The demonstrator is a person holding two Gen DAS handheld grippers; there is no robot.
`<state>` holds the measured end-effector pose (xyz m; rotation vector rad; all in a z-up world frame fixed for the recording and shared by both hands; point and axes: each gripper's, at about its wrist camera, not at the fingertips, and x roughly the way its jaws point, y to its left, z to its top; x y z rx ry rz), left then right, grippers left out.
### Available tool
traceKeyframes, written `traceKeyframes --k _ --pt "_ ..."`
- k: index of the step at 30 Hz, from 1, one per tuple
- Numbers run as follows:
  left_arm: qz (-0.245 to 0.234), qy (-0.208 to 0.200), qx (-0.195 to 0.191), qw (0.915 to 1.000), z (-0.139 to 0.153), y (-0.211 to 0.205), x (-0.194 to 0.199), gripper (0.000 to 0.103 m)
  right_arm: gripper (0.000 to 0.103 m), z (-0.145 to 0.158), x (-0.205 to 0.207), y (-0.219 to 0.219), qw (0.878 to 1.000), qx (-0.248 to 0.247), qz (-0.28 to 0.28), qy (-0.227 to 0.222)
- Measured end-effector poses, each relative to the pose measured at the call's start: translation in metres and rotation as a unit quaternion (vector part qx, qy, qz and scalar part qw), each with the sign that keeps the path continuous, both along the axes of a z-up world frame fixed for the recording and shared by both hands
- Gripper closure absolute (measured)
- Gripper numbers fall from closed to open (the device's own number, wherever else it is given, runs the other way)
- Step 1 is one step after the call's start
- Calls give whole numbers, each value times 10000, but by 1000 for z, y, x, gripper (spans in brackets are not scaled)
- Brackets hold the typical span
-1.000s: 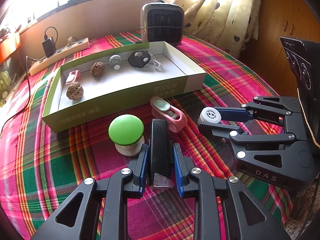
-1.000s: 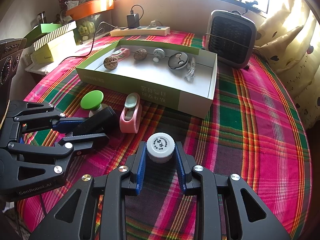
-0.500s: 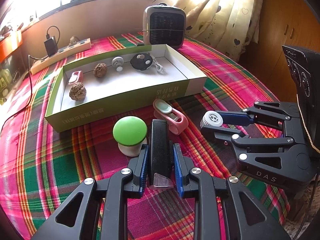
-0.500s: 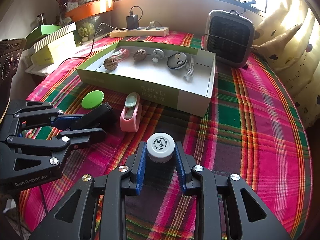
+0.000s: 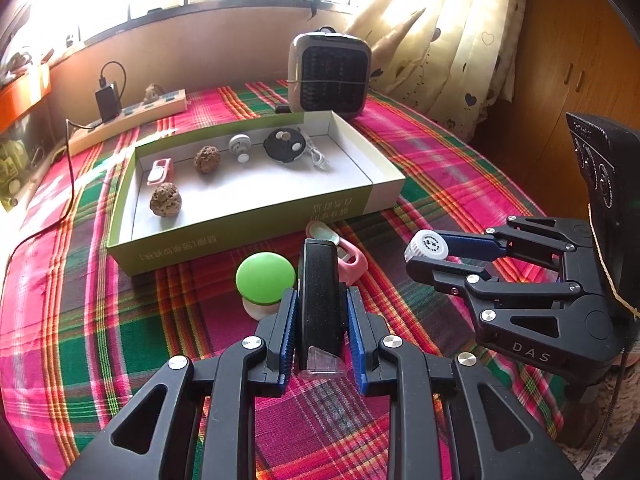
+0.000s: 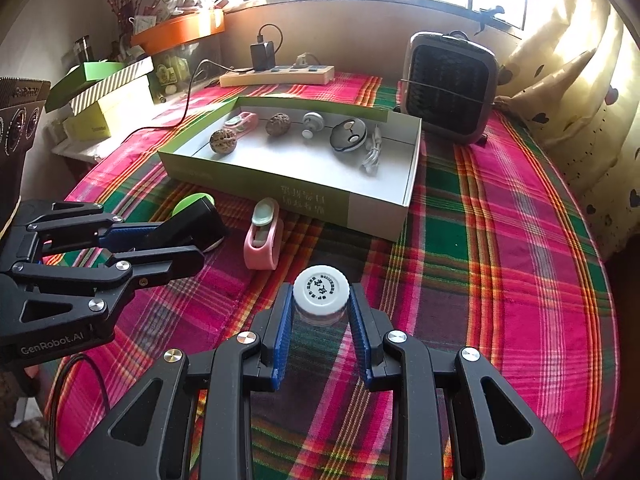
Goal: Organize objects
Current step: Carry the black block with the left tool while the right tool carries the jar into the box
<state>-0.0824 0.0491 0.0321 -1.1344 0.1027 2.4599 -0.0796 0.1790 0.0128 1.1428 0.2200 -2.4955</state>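
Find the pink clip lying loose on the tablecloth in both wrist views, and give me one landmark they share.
Left wrist view: the pink clip lies just below centre, partly hidden behind the black bar held in the left tool.
Right wrist view: it lies in full view left of centre, ahead of the right tool.
Shared landmark: the green and white box, whose front wall lies just beyond the clip.
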Motion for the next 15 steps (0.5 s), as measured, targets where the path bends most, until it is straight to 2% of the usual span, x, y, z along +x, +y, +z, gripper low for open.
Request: traceKeyframes --k 15 --pt "81 95 91 9999 14 -6 -5 81 74 15 0 1 9998 -54 0 167"
